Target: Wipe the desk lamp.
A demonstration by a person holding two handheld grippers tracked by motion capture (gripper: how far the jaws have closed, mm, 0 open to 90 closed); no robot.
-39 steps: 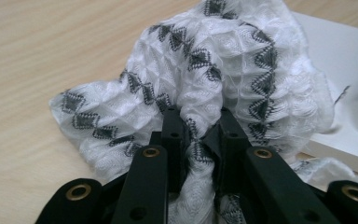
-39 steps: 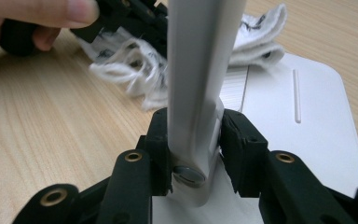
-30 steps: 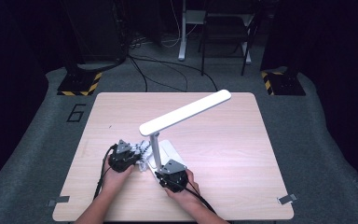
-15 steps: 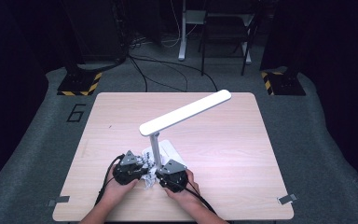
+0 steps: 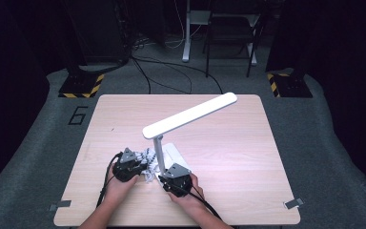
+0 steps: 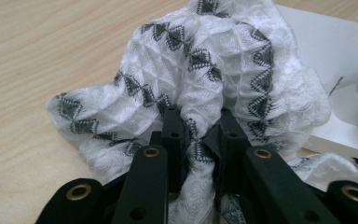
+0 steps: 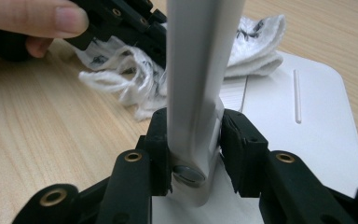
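— Where's the cloth?
— Bunched on the worktop (image 5: 228, 157) against the desk lamp's base (image 5: 175, 155). My left tool (image 6: 199, 128) is clenched on the white cloth (image 6: 205, 70).
— And your right tool (image 7: 192, 140)?
— Grasping the lamp's upright stem (image 7: 198, 70) near its foot hinge.

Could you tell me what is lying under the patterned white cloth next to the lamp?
The cloth rests mostly on the wooden table, one edge lapping onto the lamp's white base. The left gripper pinches a fold. Anything beneath the bunched middle is covered.
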